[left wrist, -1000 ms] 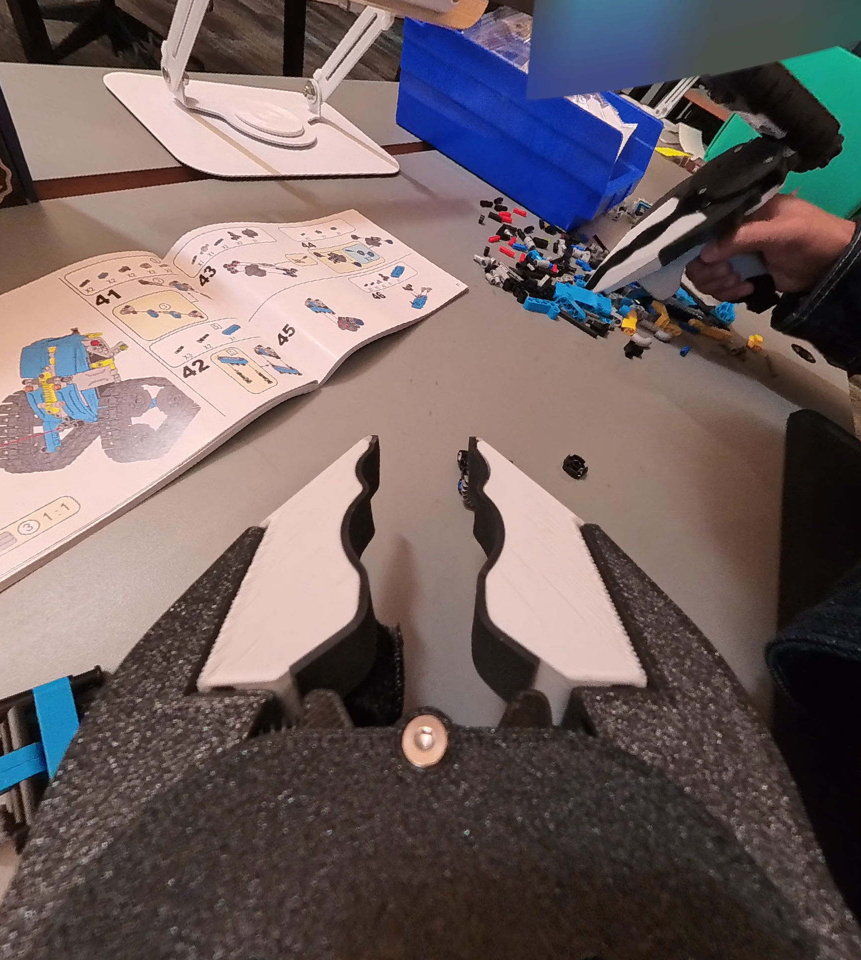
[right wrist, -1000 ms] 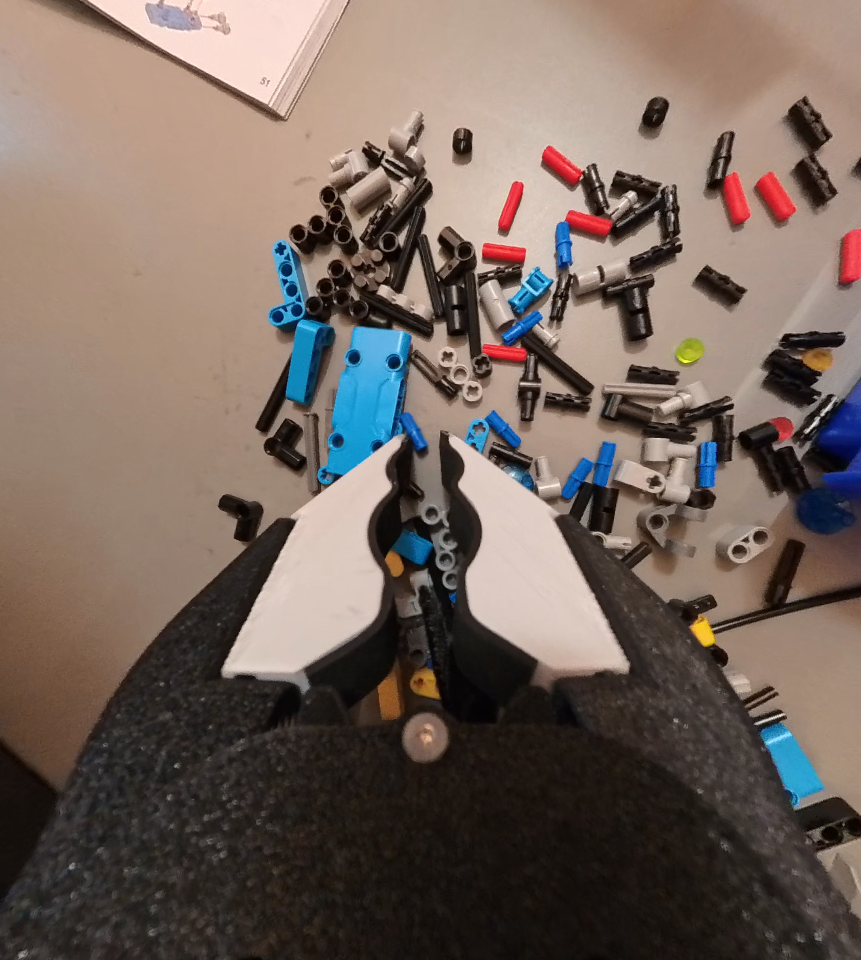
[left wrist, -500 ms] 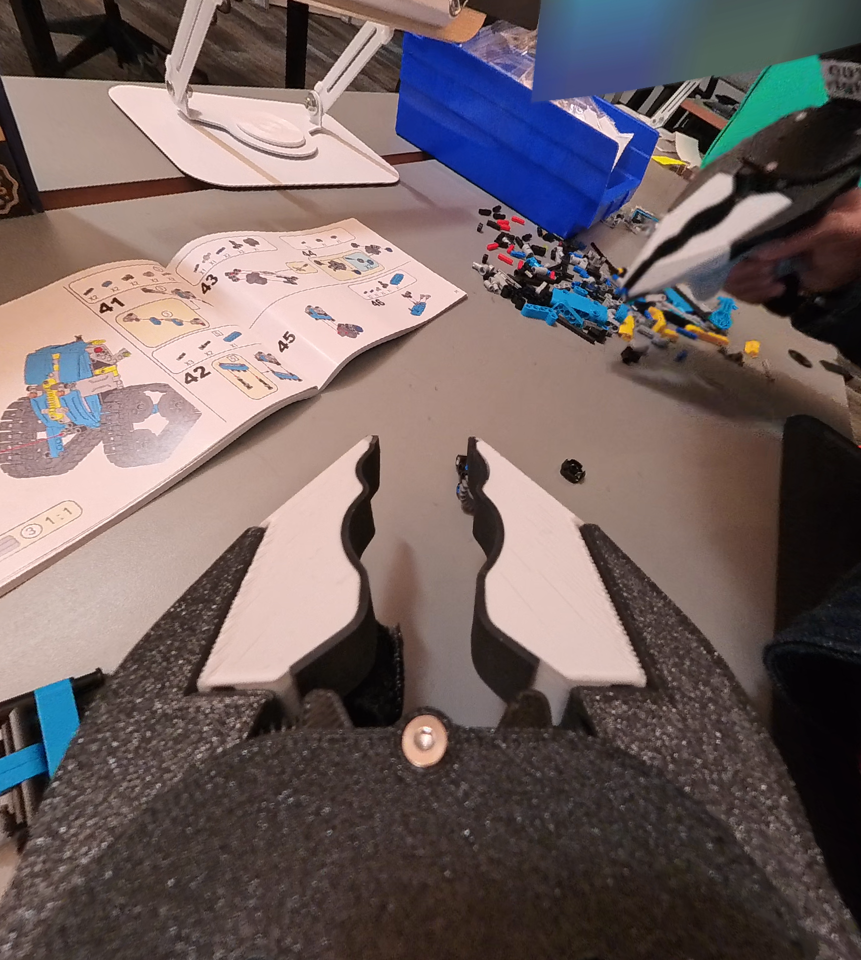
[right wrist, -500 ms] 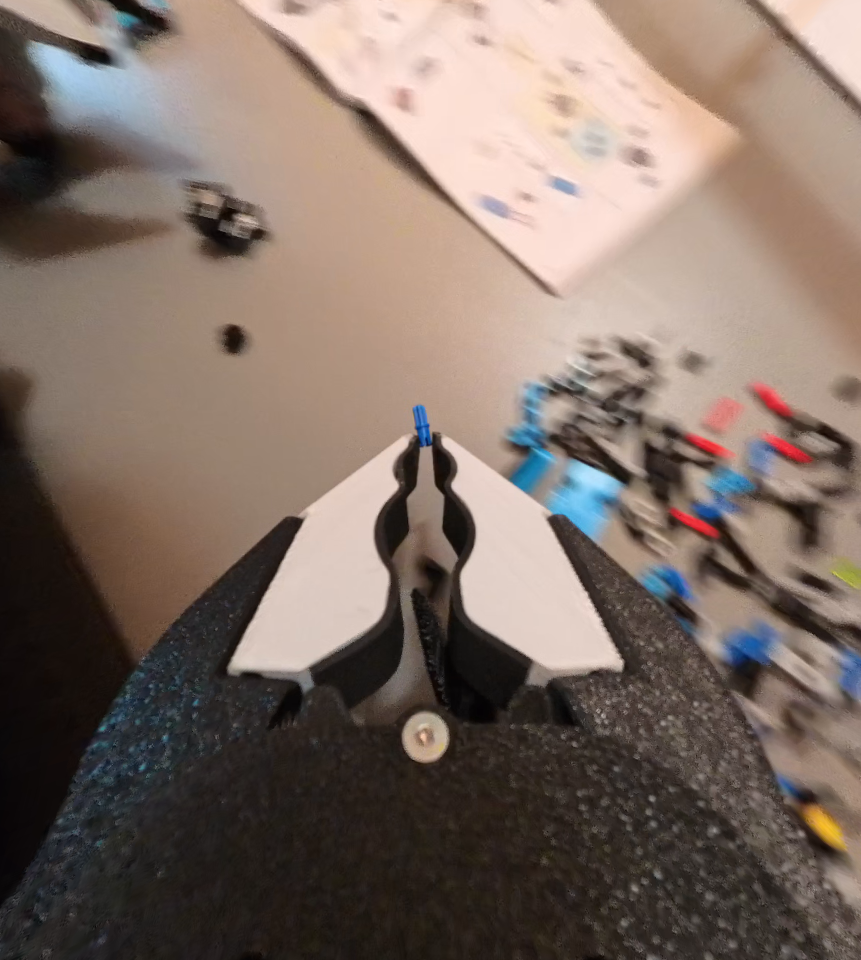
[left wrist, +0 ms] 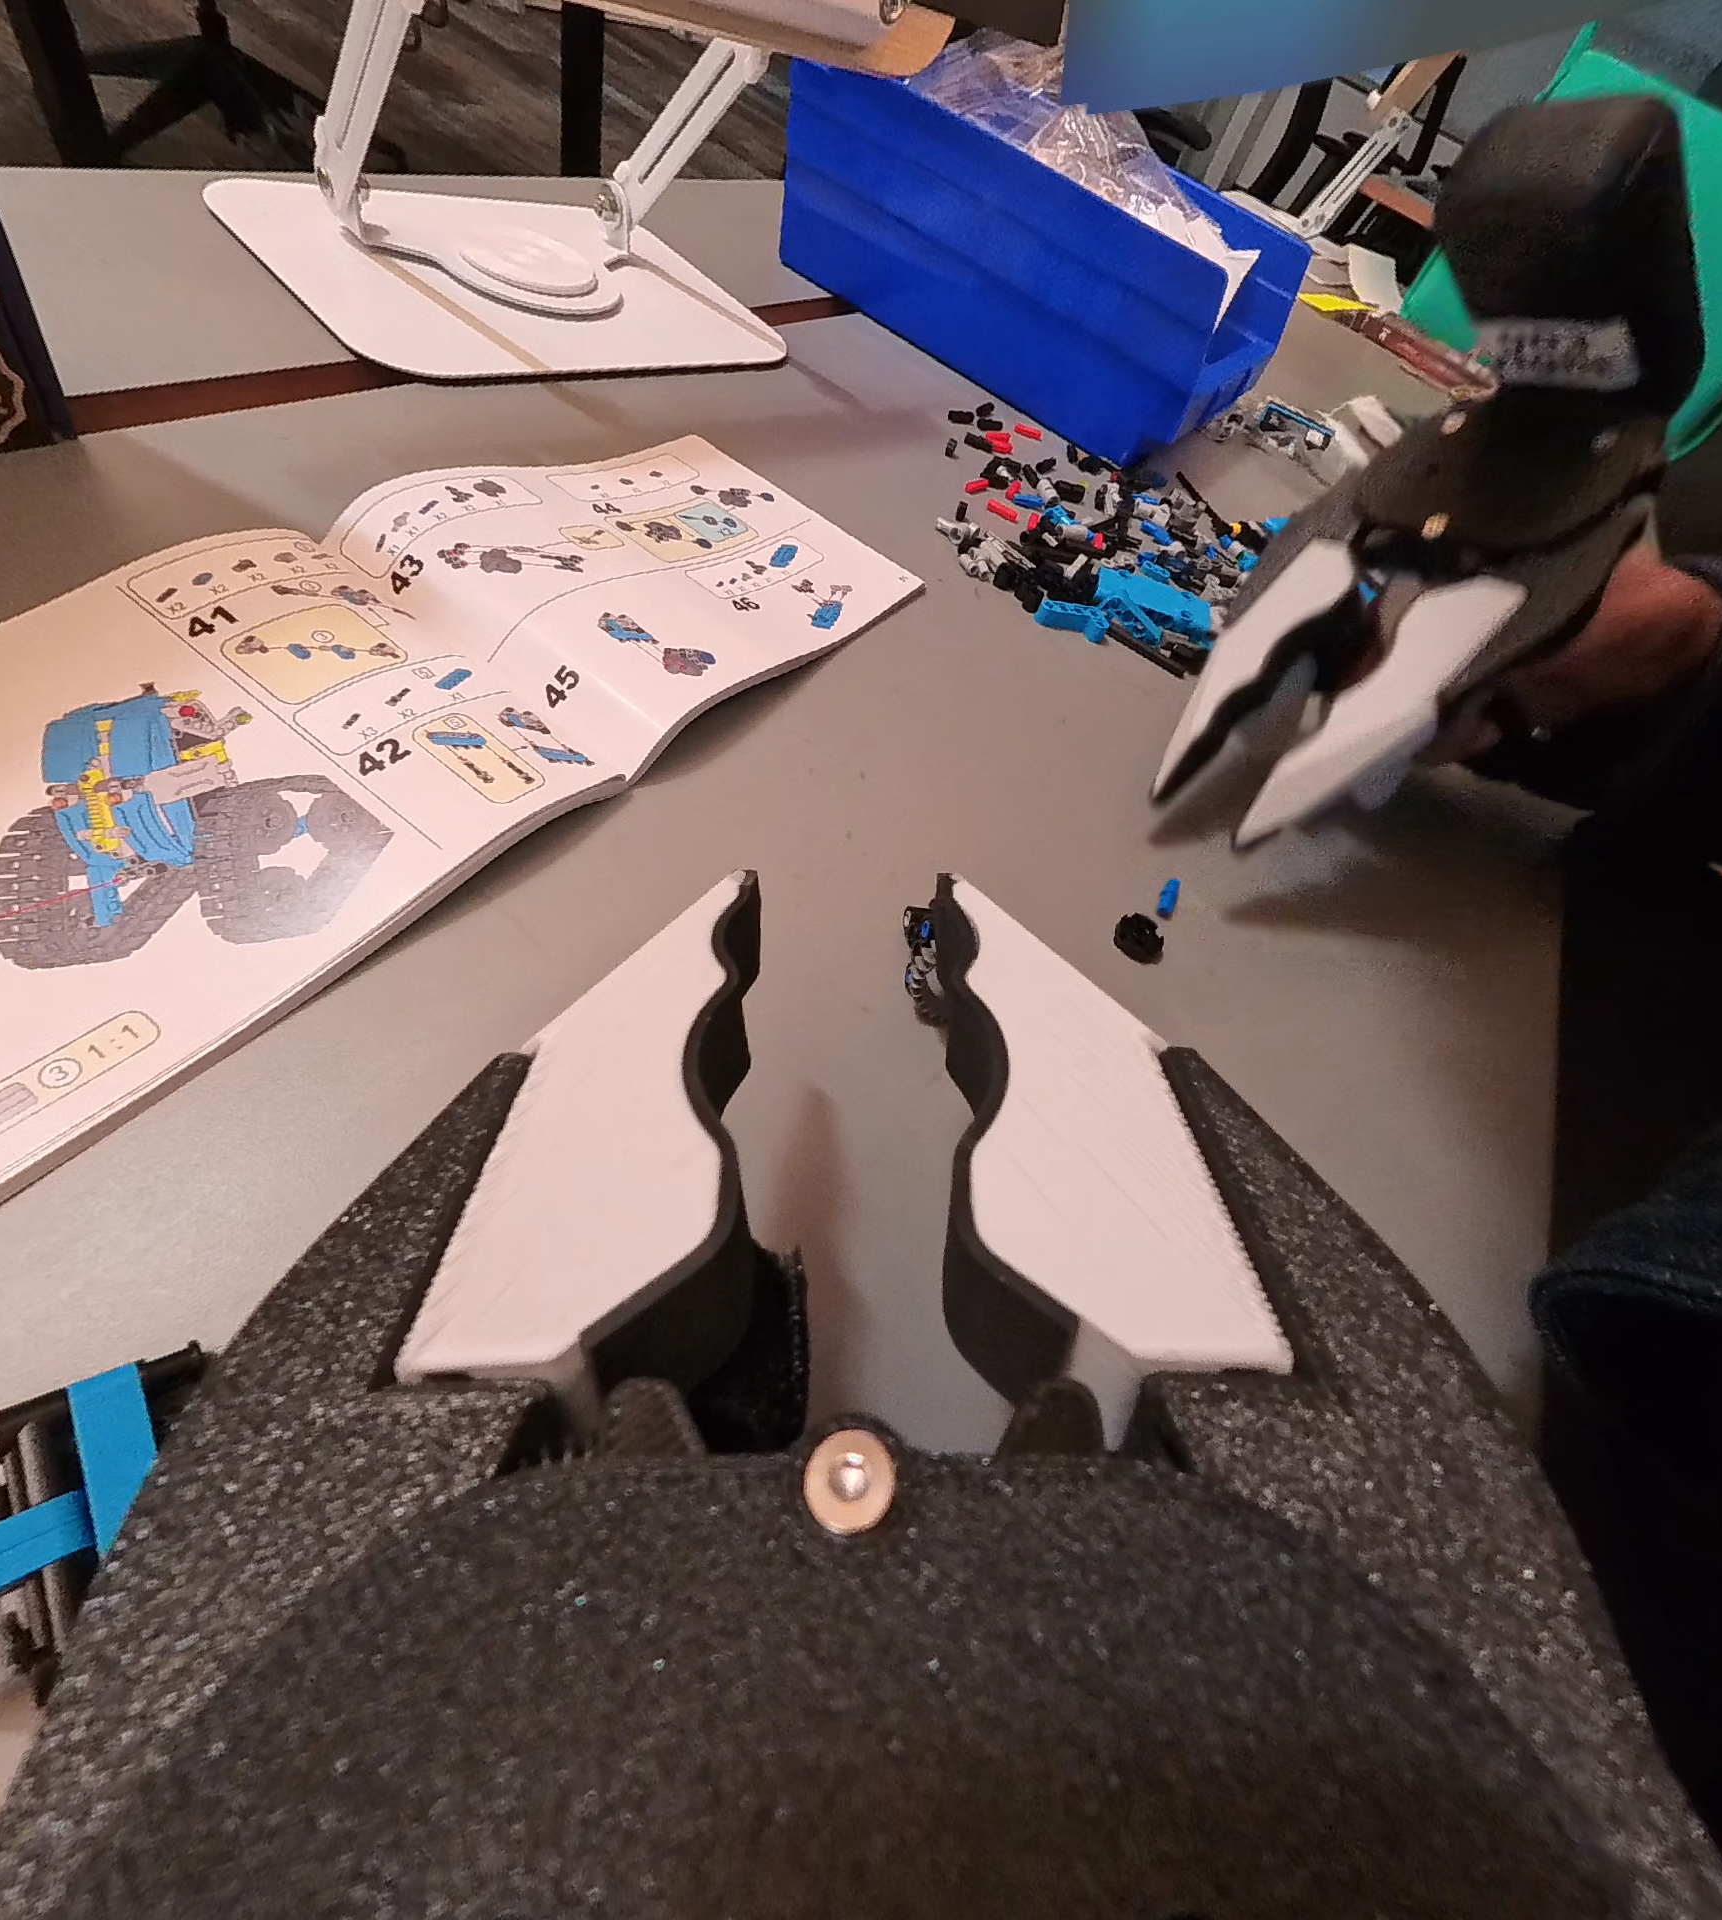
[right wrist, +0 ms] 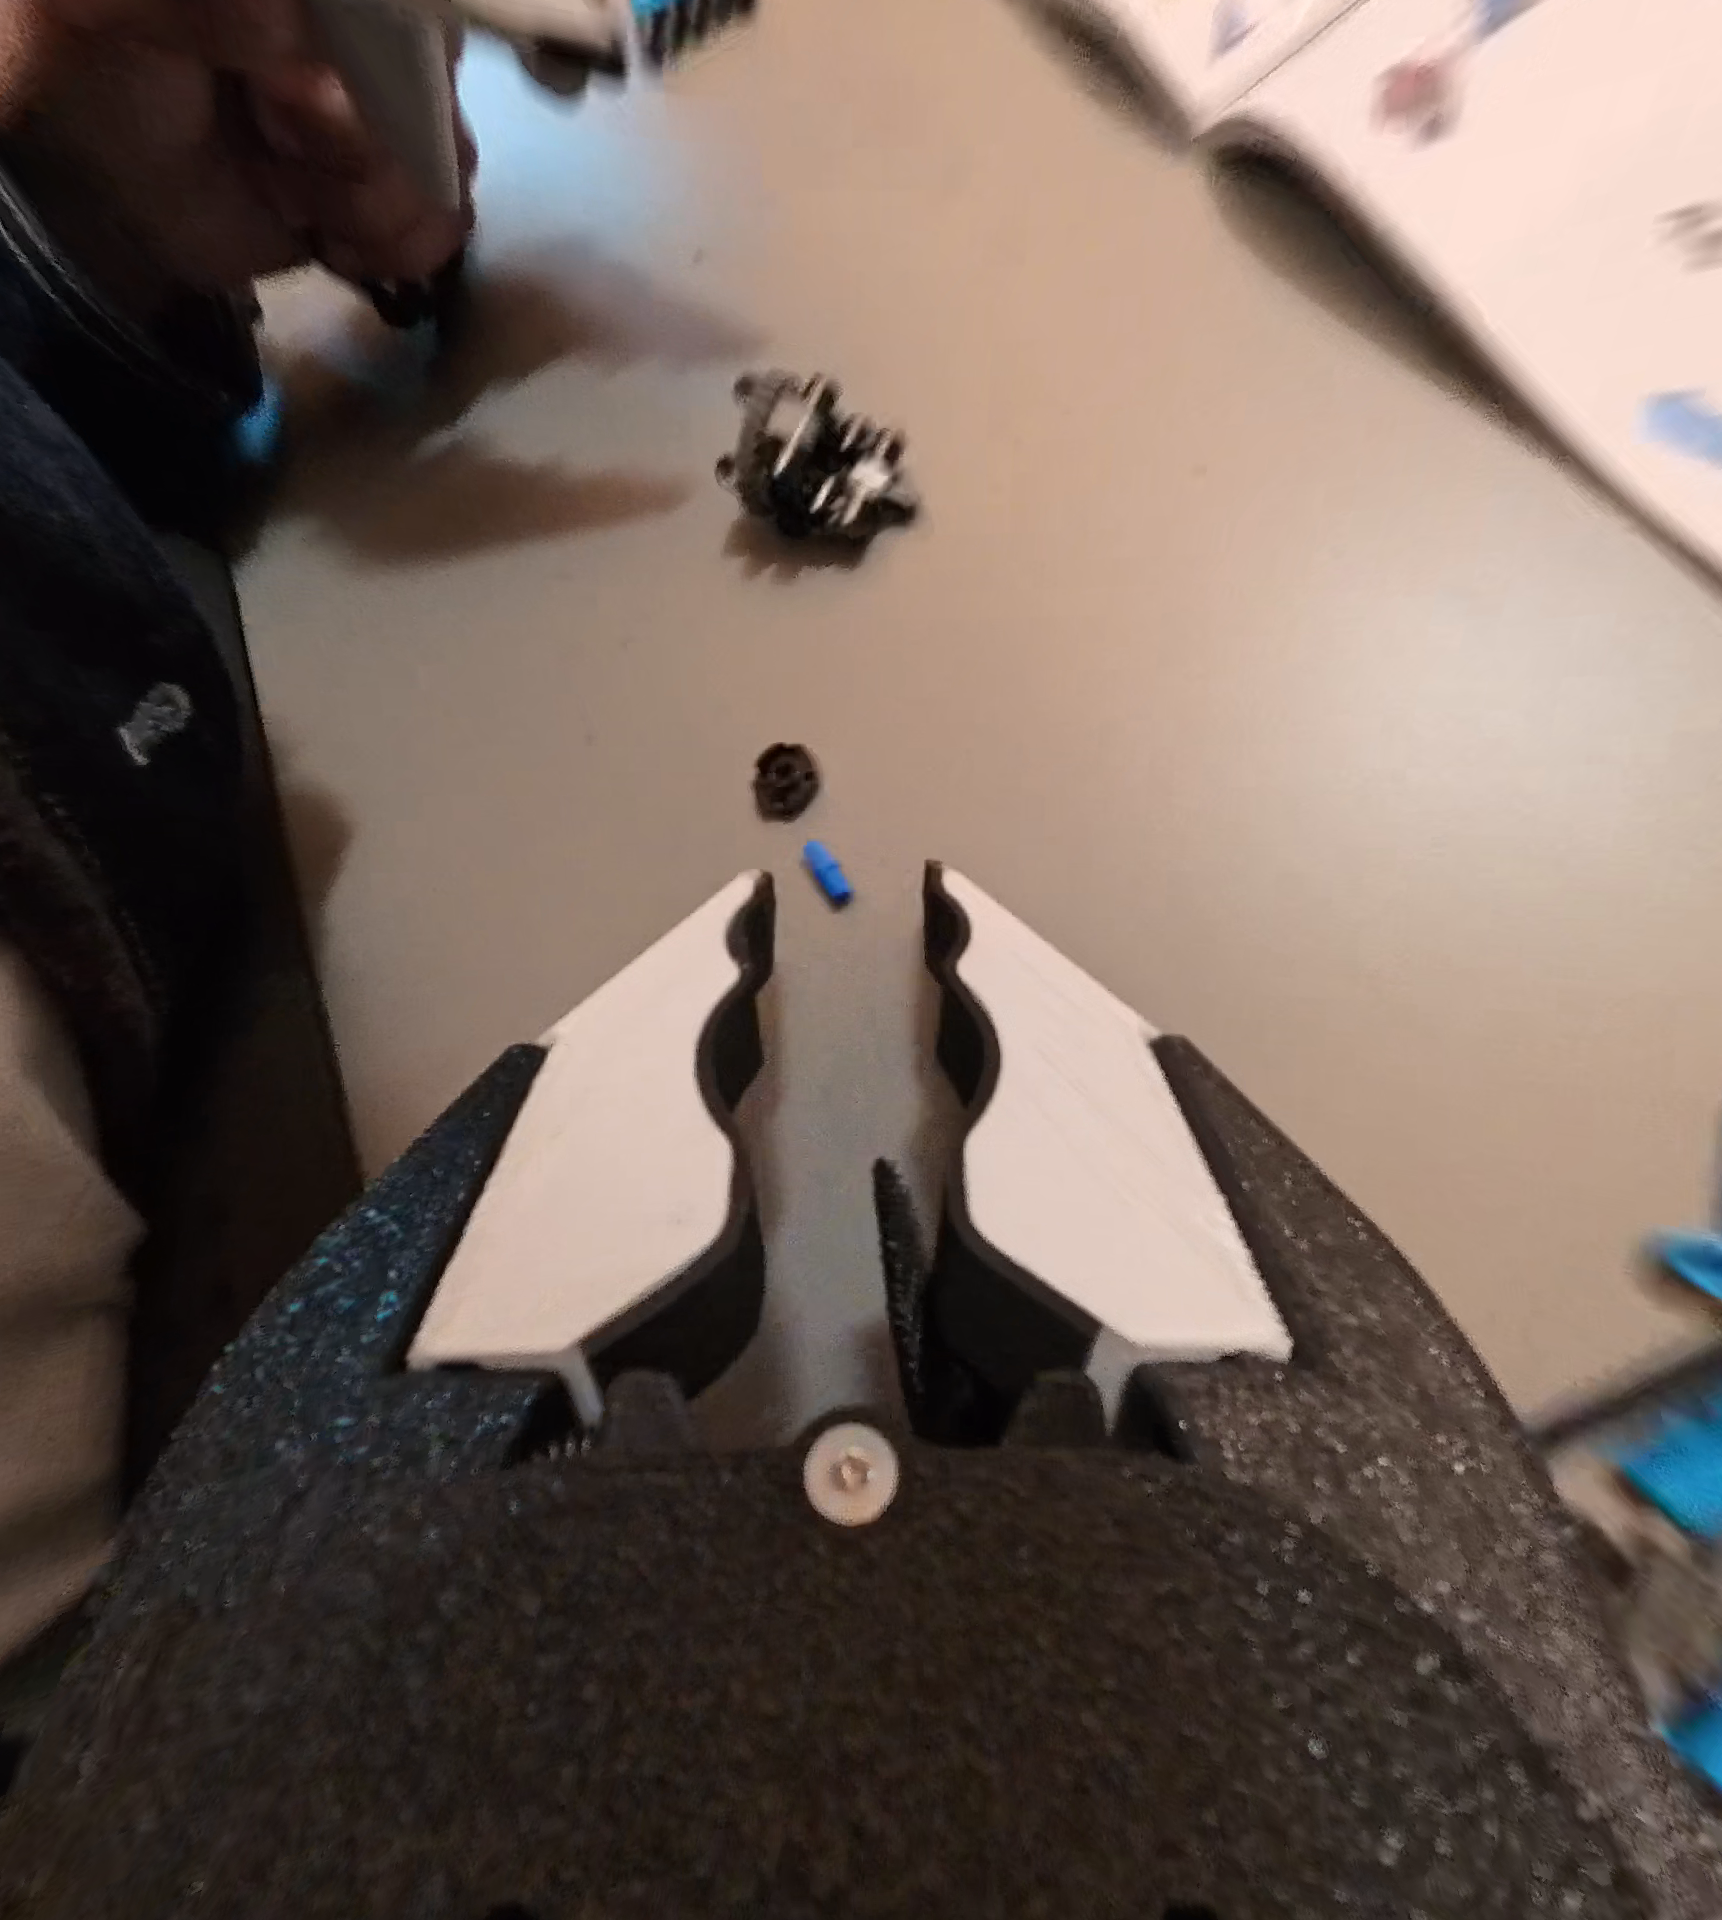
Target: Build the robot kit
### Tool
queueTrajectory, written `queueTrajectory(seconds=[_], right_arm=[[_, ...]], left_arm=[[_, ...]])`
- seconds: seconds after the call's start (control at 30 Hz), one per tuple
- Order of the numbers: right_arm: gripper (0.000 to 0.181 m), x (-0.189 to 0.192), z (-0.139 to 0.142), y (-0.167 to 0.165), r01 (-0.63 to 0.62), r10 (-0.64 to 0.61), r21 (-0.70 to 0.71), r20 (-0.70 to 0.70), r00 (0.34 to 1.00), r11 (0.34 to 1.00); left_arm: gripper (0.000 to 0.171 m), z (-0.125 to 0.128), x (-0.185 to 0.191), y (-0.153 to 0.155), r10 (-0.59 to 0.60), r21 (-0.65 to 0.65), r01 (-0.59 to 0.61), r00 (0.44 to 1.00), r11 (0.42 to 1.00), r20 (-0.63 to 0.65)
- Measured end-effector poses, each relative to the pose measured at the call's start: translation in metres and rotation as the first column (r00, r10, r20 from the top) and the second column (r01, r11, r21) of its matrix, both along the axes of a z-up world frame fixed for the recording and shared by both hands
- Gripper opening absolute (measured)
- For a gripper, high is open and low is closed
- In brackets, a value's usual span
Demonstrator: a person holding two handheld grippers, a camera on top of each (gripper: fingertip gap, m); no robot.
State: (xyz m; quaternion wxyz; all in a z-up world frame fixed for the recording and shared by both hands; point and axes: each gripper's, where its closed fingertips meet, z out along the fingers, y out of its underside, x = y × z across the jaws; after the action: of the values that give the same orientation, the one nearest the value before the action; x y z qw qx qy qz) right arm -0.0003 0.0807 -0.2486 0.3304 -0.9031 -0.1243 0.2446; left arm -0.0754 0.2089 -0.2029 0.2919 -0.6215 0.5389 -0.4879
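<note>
Broadly, a grey table (left wrist: 836,790) fills both views. On it, at the left of the left wrist view, lies an open instruction booklet (left wrist: 337,727) with a drawing of a blue tracked vehicle. Behind it stands a white stand base (left wrist: 514,281), and to its right a blue storage bin (left wrist: 1023,270) with clear plastic bags in it. Just before the bin spreads a pile of small building-toy parts (left wrist: 1096,551) in black, blue, red and grey.

The left gripper (left wrist: 846,894) hovers low over bare table with its jaws spread wide and nothing between them; a small dark assembly of toy parts (left wrist: 919,956) lies just beside its right fingertip. A blue-banded bundle of grey and black pieces (left wrist: 36,1496) shows at the lower left edge.

The right gripper (right wrist: 846,873), held in a person's hand (left wrist: 1605,644), is tilted down toward the table, jaws parted and empty. Right in front of its tips a small blue pin (right wrist: 828,873) lies on the table, and just beyond that a little black round piece (right wrist: 786,781), the two nearly touching. Farther off sits the dark assembly (right wrist: 815,468), blurred.
</note>
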Motion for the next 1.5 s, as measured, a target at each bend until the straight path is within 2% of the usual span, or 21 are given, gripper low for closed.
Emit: queueTrajectory(seconds=[0.03, 0.1, 0.17, 0.2, 0.3, 0.4, 0.9, 0.93, 1.2, 1.33, 1.43, 1.5], right_arm=[[0.029, 0.021, 0.009, -0.001, 0.056, -0.056, 0.022, 0.001, 0.998, 0.998], [0.025, 0.089, 0.016, -0.013, 0.208, -0.211, 0.043, 0.106, 0.972, 0.977], [0.02, 0.164, 0.005, -0.038, 0.393, -0.379, 0.001, 0.263, 0.887, 0.92], [0.02, 0.19, 0.0, -0.05, 0.465, -0.437, -0.025, 0.301, 0.848, 0.885], [0.016, 0.219, -0.009, -0.065, 0.551, -0.51, -0.053, 0.315, 0.8, 0.833], [0.017, 0.227, -0.013, -0.065, 0.571, -0.525, -0.045, 0.34, 0.78, 0.82], [0.005, 0.219, -0.017, -0.056, 0.552, -0.527, -0.101, 0.202, 0.826, 0.827], [0.0, 0.219, -0.016, -0.057, 0.552, -0.525, -0.097, 0.208, 0.825, 0.828], [0.0, 0.222, -0.004, -0.059, 0.555, -0.527, -0.065, 0.244, 0.814, 0.829], [0.0, 0.217, -0.005, -0.056, 0.517, -0.484, -0.059, 0.275, 0.831, 0.854], [0.014, 0.223, -0.01, -0.059, 0.515, -0.466, -0.063, 0.344, 0.815, 0.855], [0.013, 0.222, -0.011, -0.059, 0.511, -0.46, -0.073, 0.341, 0.82, 0.856]], left_arm=[[0.033, 0.0, 0.0, 0.0, 0.001, 0.003, -0.001, 1.0, 1.0, 0.0], [0.033, 0.0, 0.0, -0.001, -0.002, 0.0, 0.002, 1.0, 1.0, 0.001], [0.033, 0.001, 0.0, -0.002, -0.006, -0.004, 0.006, 1.0, 1.0, 0.003], [0.033, 0.001, 0.001, -0.002, -0.008, -0.004, 0.008, 1.0, 1.0, 0.003], [0.033, -0.002, 0.001, -0.002, -0.007, -0.003, 0.007, 1.0, 1.0, -0.007], [0.033, -0.002, 0.001, -0.001, -0.003, -0.007, 0.003, 1.0, 1.0, -0.006], [0.033, -0.001, 0.001, -0.001, -0.005, -0.008, 0.005, 1.0, 1.0, -0.002], [0.033, -0.001, 0.001, -0.001, -0.005, -0.007, 0.005, 1.0, 1.0, -0.002], [0.033, 0.0, 0.001, -0.002, -0.006, -0.009, 0.006, 1.0, 1.0, 0.001], [0.033, -0.001, 0.0, -0.002, -0.005, -0.006, 0.005, 1.0, 1.0, 0.0], [0.033, 0.0, 0.0, -0.001, -0.004, -0.008, 0.004, 1.0, 1.0, 0.002], [0.033, 0.0, 0.001, -0.002, -0.006, -0.012, 0.006, 1.0, 1.0, 0.002]])
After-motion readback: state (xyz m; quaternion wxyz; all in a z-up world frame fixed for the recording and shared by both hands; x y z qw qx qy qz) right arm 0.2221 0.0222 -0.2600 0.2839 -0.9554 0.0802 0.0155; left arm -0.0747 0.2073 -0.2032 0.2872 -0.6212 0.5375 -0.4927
